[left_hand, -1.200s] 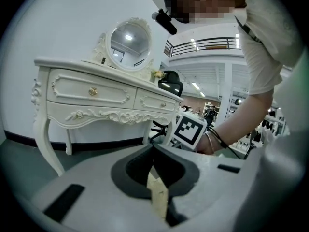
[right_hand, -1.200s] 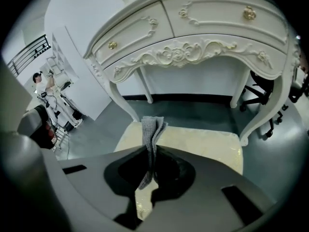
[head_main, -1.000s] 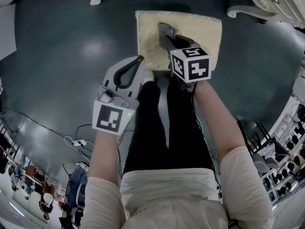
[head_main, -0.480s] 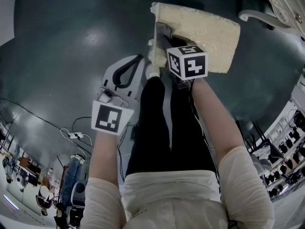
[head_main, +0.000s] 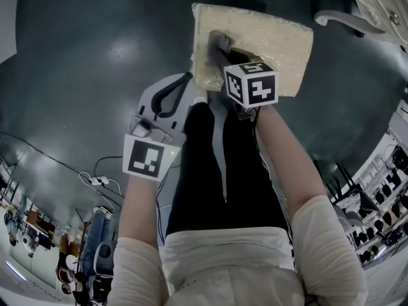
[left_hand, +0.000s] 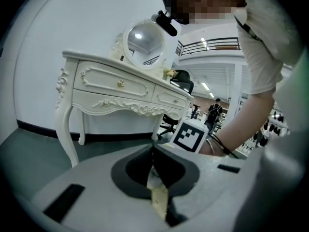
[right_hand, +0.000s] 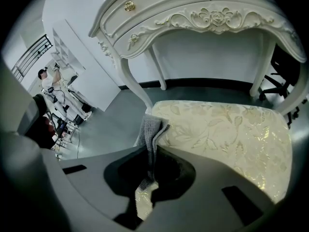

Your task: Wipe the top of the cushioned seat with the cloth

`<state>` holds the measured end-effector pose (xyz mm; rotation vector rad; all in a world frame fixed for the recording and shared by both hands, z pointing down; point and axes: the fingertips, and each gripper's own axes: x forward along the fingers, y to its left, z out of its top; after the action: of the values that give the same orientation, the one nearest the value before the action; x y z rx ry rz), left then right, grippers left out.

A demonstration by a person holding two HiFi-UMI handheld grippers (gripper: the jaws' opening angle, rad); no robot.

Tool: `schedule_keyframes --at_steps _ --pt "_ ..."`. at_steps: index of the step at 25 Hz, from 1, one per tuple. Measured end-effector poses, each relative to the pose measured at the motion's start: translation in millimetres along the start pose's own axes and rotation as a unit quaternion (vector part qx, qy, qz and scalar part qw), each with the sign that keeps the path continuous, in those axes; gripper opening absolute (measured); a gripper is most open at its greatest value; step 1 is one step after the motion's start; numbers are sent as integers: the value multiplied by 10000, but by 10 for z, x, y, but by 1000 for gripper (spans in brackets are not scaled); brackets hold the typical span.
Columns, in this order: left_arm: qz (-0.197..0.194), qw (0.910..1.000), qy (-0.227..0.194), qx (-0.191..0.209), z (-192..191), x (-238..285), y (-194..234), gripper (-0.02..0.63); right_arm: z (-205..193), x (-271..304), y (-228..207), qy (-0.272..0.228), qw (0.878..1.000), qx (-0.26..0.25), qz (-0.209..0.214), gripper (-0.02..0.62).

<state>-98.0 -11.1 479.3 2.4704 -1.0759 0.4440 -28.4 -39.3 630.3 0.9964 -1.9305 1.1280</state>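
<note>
The soft, light grey cloth, likely limp and best pinched mid-fold, is clamped in the right hand-held gripper at 9 o'clock on the cushioned seat; the left hand-held gripper seems closed, empty.

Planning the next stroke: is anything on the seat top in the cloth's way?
Nothing visible. The cloth, held in the right tongs, is at a corner of the cushioned seat; its remaining top is bare.

Your right gripper reaches forward, right forearm stretched out, jaws clamped on cloth. Your left gripper sits further back on your left, left forearm drawn in, jaws together, nothing between them.
</note>
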Motion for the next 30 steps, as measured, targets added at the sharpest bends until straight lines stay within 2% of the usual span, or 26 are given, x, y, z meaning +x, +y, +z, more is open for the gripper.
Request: schedule_keyframes --at_steps 6,19,30 --pt "-90 9998 38 147 31 185 -335 3 -106 -158 -268 -72 9999 75 51 29" --pt "-241 9995 28 213 106 717 -1074 3 -385 -611 -1044 -123 9998 165 -70 29" --pt "-351 9987 29 368 231 1088 -1479 3 -517 -927 -1641 -161 9991 329 -200 29"
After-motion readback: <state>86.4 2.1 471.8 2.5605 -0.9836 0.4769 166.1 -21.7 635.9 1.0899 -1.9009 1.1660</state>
